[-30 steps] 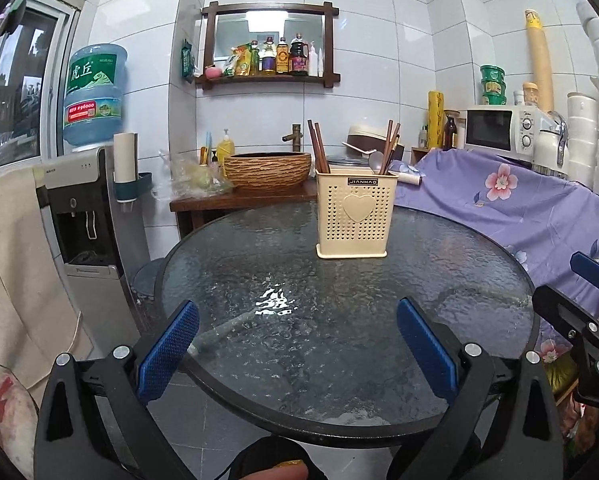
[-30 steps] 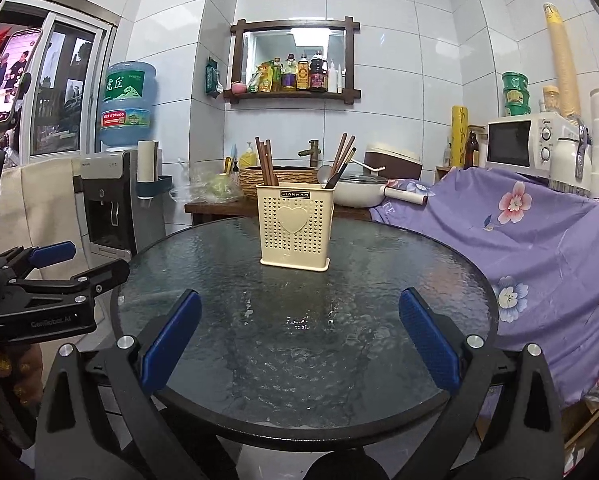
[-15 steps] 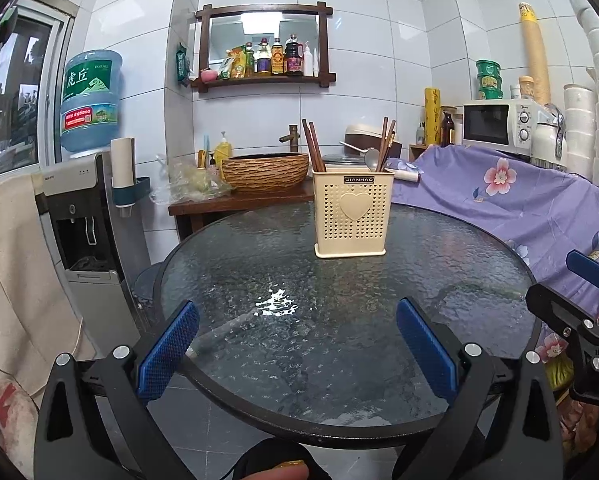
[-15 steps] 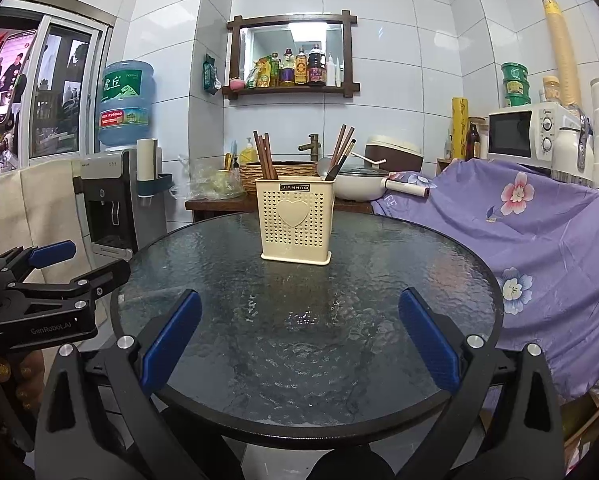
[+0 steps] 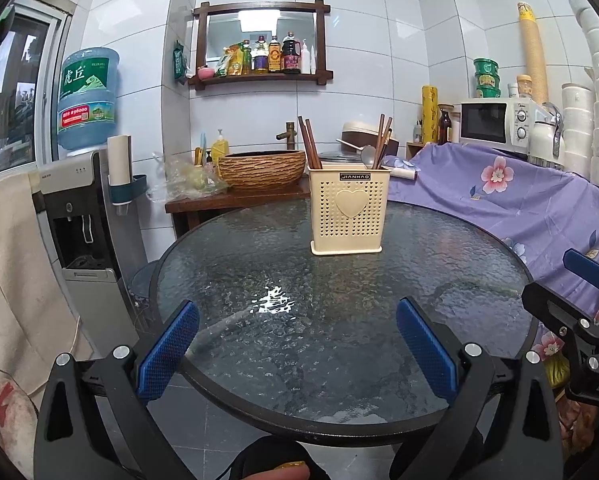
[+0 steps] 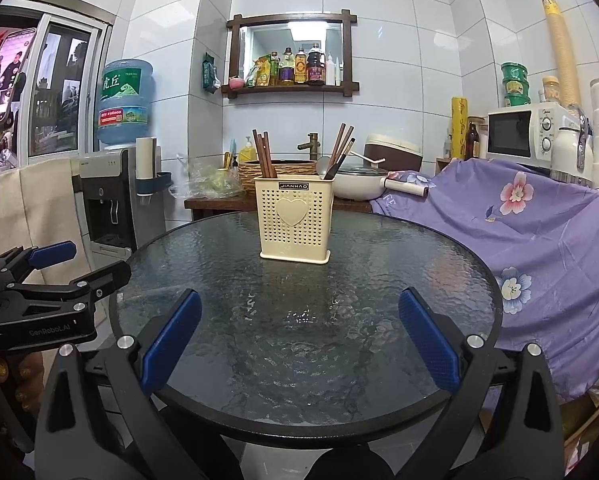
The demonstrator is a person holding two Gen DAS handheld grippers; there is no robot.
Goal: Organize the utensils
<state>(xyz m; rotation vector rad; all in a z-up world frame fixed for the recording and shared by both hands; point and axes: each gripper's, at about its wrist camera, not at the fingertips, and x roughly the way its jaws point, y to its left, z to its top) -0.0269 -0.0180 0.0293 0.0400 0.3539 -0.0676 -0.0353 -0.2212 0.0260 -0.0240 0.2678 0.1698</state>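
Observation:
A cream perforated utensil holder (image 5: 349, 212) (image 6: 294, 219) with a heart on its front stands upright on the far half of the round glass table (image 5: 299, 344) (image 6: 379, 320). Brown chopsticks (image 5: 309, 143) (image 6: 262, 154) stick up from its left side. More chopsticks (image 5: 382, 141) (image 6: 342, 144) and a metal spoon (image 5: 366, 156) (image 6: 322, 166) lean in its right side. My left gripper (image 5: 297, 350) hangs open over the near table edge, nothing between its blue pads. My right gripper (image 6: 299, 346) is open likewise, well short of the holder. Each gripper appears at the edge of the other's view.
A water dispenser (image 5: 79, 216) stands left of the table. A purple floral cloth (image 5: 519, 200) covers the counter on the right, with a microwave (image 5: 495, 122) on it. Behind the table are a woven basin (image 5: 261, 164), a pan (image 6: 357, 184) and a wall shelf of bottles (image 5: 267, 58).
Both views have shifted slightly; the holder sits a little further left in each frame than a second ago. Both grippers stay open and nothing on the table has moved.

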